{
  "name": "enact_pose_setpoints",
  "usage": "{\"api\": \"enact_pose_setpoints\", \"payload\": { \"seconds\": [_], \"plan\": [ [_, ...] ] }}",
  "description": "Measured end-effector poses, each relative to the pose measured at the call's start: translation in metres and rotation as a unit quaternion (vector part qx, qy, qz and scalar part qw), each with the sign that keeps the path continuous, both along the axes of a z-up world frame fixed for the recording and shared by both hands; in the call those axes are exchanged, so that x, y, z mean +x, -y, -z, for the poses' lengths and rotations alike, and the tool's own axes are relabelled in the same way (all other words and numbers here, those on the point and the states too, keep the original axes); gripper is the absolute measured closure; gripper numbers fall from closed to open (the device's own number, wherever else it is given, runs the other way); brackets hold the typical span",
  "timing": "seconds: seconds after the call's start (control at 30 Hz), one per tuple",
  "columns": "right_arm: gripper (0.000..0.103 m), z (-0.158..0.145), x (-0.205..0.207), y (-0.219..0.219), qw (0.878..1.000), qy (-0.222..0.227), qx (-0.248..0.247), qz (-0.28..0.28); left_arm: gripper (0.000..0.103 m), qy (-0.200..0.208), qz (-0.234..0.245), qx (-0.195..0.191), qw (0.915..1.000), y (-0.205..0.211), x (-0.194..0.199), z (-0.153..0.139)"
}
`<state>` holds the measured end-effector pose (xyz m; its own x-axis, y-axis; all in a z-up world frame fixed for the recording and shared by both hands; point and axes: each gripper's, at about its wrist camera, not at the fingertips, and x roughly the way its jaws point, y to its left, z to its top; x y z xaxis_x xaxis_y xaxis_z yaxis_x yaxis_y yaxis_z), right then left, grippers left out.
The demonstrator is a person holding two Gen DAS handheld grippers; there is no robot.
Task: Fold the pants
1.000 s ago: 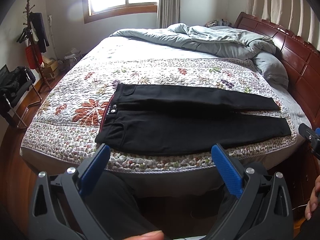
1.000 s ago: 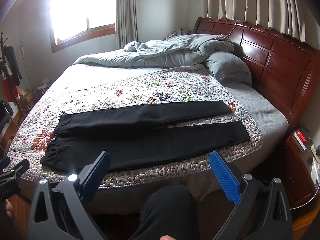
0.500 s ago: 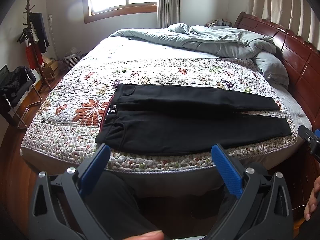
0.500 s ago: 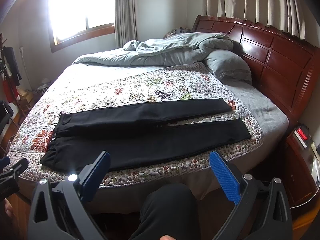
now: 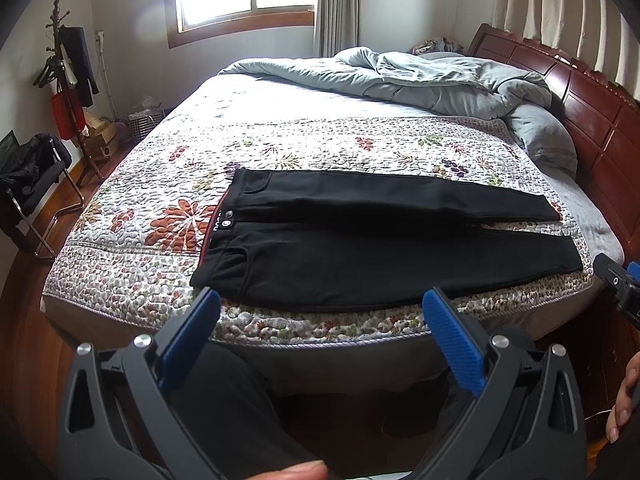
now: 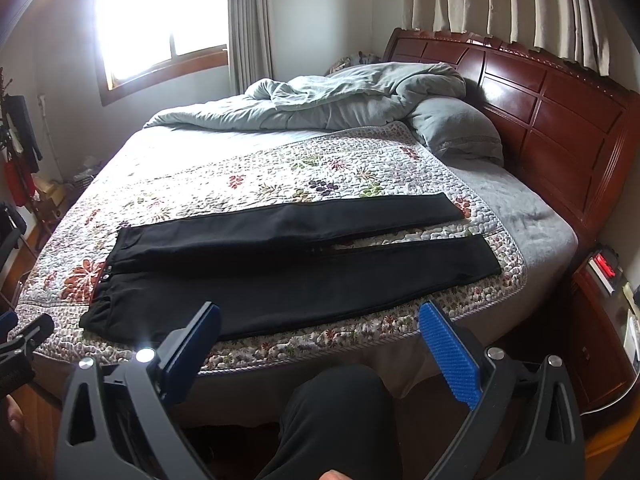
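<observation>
Black pants [image 5: 360, 256] lie flat on the floral quilt [image 5: 320, 152], waistband to the left, both legs stretched to the right and slightly apart. They also show in the right wrist view [image 6: 280, 276]. My left gripper [image 5: 320, 320] is open and empty, held off the bed's near edge below the waist end. My right gripper [image 6: 318, 334] is open and empty, held off the near edge below the legs. Neither touches the pants.
A grey duvet [image 5: 420, 80] and pillow [image 6: 456, 132] lie at the far side by the wooden headboard [image 6: 540, 112]. A nightstand [image 6: 608, 312] stands at the right. A coat rack [image 5: 68, 80] and chair [image 5: 32, 184] stand at the left. The person's leg [image 6: 340, 420] is below.
Both grippers have shifted very slightly; the view of the bed has barely changed. The pants have not moved.
</observation>
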<state>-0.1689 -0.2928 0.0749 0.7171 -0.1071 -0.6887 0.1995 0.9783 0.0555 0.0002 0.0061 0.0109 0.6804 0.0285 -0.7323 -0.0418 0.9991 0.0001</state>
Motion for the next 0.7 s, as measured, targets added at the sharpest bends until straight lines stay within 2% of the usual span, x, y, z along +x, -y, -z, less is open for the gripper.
{"api": "enact_pose_setpoints", "payload": {
  "seconds": [0.7],
  "plan": [
    [0.003,0.0027,0.0,0.001,1.0,-0.003,0.001,0.002,0.002,0.0,0.001,0.0,1.0,-0.0007,0.0013,-0.002]
  ]
}}
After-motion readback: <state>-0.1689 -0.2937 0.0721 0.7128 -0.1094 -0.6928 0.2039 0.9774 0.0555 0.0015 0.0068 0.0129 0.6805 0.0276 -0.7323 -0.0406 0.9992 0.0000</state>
